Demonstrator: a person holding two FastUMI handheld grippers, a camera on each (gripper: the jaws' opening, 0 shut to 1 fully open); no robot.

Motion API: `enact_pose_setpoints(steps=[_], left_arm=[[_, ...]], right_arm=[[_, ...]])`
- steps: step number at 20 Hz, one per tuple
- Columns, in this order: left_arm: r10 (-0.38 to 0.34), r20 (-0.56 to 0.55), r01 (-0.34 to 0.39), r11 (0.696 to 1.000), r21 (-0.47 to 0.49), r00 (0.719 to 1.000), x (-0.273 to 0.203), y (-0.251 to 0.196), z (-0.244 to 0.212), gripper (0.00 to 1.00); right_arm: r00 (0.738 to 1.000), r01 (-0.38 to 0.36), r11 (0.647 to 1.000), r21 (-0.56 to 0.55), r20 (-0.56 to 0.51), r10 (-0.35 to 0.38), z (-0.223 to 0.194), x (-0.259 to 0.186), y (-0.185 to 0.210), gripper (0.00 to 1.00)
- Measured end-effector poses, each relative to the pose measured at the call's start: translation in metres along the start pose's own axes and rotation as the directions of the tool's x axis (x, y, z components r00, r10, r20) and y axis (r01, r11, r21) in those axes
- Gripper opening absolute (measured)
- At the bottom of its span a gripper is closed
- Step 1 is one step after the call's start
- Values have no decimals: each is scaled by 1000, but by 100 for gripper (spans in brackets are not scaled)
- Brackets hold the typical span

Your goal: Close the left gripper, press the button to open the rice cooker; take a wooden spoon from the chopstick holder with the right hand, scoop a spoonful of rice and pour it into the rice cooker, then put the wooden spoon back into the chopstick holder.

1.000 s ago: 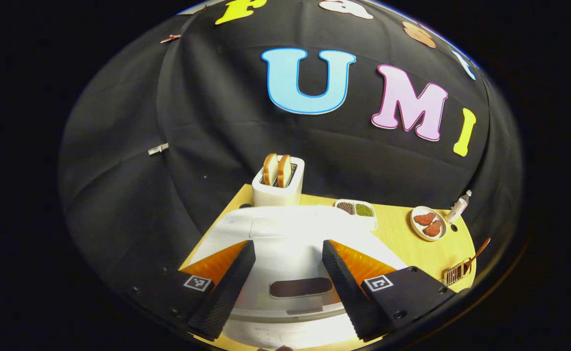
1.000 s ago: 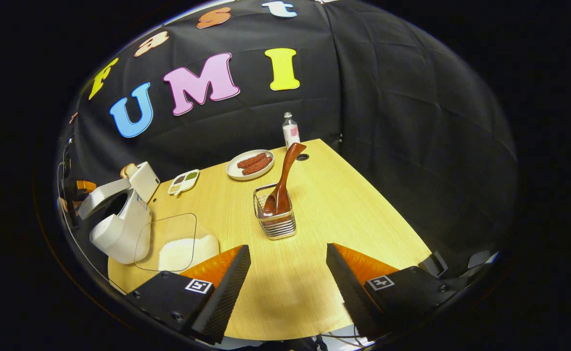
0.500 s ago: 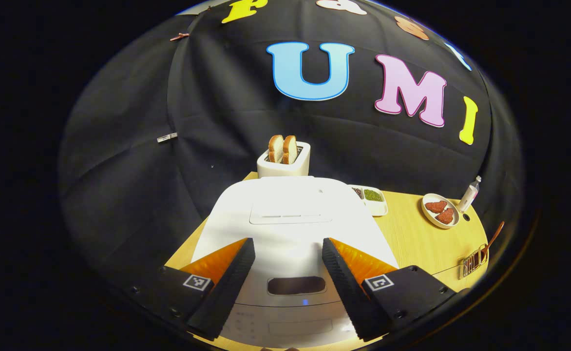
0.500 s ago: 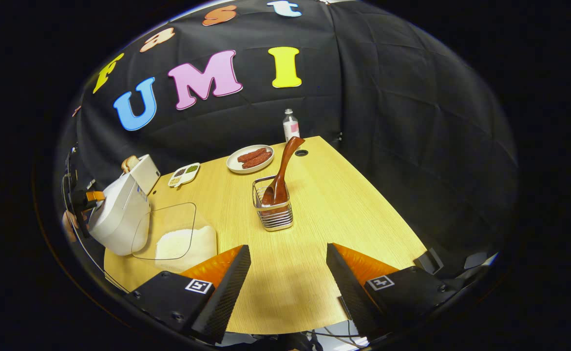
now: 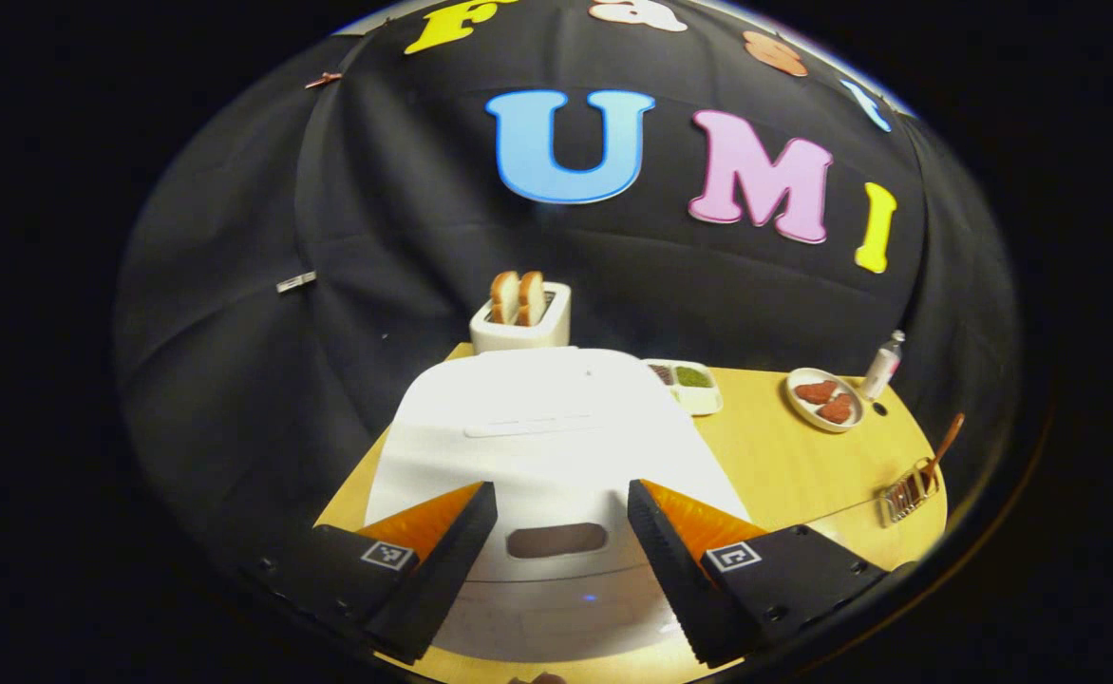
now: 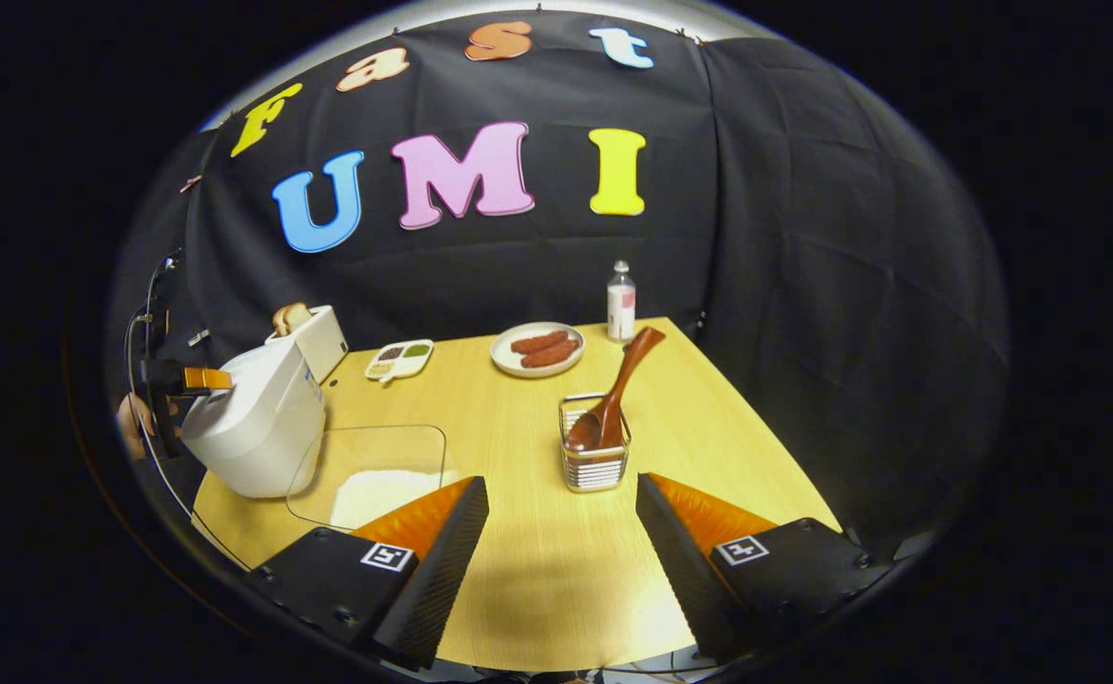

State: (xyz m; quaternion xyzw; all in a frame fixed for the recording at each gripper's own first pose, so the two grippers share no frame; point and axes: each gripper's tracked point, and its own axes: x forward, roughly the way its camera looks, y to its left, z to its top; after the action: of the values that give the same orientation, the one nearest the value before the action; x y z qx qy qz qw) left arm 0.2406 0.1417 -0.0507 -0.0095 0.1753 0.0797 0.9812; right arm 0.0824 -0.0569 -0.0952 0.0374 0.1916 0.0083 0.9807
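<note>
Since a second ago the rice cooker (image 5: 556,446) lid has gone from raised to down flat, and my left tool (image 5: 556,560) has backed off a little, so more of the cooker's front shows between its fingers. That left tool hovers spread wide over the cooker's front edge, pinching nothing; the dark oblong button (image 5: 556,540) sits in the gap between the fingers.

Behind the cooker stands a white toaster (image 5: 519,328) with two slices of bread up in its slots. To the right of the cooker lie a small divided dish (image 5: 689,385) of grains, a plate (image 5: 822,401) with reddish pieces of food, and a bottle (image 5: 883,363) at the bench's far edge.

My right tool (image 6: 561,560) is also spread and empty, low over the near part of the bench (image 6: 708,427). Straight ahead of it, with bare wood between, stands the wire chopstick holder (image 6: 594,456), and the wooden spoon (image 6: 613,394) leans in it with its handle tipped up to the right. To the left, a clear container (image 6: 367,465) of white rice sits just beside the cooker, partly hidden by my right tool's left finger (image 6: 443,560). In the right gripper view the other tool, and the hand holding it, show at the cooker's far side.
</note>
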Motion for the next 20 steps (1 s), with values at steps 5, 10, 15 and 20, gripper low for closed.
enact_pose_setpoints(steps=[5, 10, 15, 20], left_arm=[[-125, 213, 132, 991, -18, 969, -108, -36, 55, 95], [-160, 308, 177, 984, -28, 938, -211, -42, 50, 95], [-120, 351, 129, 992, -4, 929, -281, -58, 22, 97], [-98, 366, 122, 992, -43, 926, -307, -90, 1, 95]], right_arm=[[985, -7, 1000, -9, 173, 9, 58, -37, 41, 99], [949, -29, 997, -66, 311, 49, 101, -79, 56, 99], [948, -65, 998, -3, 312, 63, 82, -119, 42, 99], [957, -85, 996, 5, 280, 81, 52, -143, 0, 99]])
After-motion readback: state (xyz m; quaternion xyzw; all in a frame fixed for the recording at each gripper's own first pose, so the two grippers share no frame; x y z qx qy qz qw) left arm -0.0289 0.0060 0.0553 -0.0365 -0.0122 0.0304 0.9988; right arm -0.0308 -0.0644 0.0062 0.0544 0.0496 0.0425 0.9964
